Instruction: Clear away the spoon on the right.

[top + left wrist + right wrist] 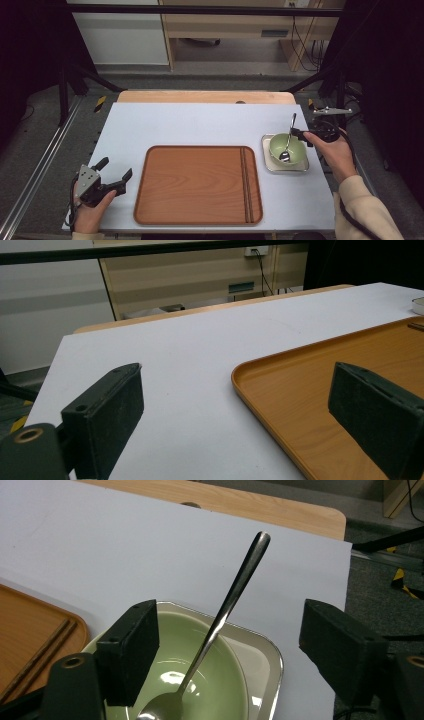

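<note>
Seemingly untouched, the spoon (220,617) leans in the bowl (220,680) between the right gripper's (230,650) spread jaws.

One wooden tray (195,185), one green bowl (295,150), one spoon (289,140), one metal dish (267,162), two chopsticks (245,185).

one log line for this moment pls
right gripper: open, astride spoon handle, no grip | spoon: leaning in green bowl on metal dish | left gripper: open by wooden tray
</note>
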Motion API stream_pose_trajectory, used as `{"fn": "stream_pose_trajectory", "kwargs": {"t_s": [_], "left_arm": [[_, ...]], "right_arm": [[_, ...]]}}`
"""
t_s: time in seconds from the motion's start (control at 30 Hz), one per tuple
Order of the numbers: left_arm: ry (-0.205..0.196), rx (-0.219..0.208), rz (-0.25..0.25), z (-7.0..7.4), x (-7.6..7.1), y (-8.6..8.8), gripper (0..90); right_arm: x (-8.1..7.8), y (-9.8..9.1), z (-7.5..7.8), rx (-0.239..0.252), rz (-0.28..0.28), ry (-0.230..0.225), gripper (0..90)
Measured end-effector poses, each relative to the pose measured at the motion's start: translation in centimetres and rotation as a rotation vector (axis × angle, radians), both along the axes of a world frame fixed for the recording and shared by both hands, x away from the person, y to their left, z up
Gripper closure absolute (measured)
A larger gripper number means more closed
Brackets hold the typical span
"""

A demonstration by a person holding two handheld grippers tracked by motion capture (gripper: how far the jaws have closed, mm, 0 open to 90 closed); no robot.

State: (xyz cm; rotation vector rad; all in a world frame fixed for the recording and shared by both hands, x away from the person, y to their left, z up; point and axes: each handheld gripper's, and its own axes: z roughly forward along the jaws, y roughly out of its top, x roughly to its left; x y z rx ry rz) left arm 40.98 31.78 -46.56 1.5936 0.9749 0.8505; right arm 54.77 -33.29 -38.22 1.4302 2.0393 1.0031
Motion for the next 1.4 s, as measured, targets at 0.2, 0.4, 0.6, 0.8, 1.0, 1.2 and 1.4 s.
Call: {"fn": "stream_pose_trajectory", "kwargs": {"t_s": [0.2,0.4,0.6,0.8,1.0,1.2,1.4], "left_arm": [[0.004,0.006,-0.006,-0.1,0.1,-0.1,7.3],[0.005,0.008,-0.006,-0.2,0.1,-0.2,7.5],[0.009,0.010,-0.005,-0.3,0.1,-0.1,7.9],[0.017,0.015,-0.012,-0.5,0.2,-0.2,8.3],[0.019,0.022,-0.016,-0.5,0.2,-0.3,8.6],[0.022,0.024,-0.018,-0.6,0.2,-0.4,8.8],[0.022,0.028,-0.021,-0.6,0.2,-0.4,8.8]], "right_arm": [[0.5,0.1,-0.7,0.041,0.018,0.024,31.8],[1.6,0.1,-1.7,0.058,0.017,0.037,35.7],[3.4,0.1,-2.7,0.100,0.007,0.043,45.2],[4.6,-0.4,-3.3,0.172,0.017,0.048,59.5],[4.6,-0.8,-3.6,0.213,0.039,0.033,77.8],[3.8,-0.7,-2.3,0.251,0.084,-0.018,88.4],[2.7,-0.3,-0.2,0.218,0.121,-0.086,89.9]]}}
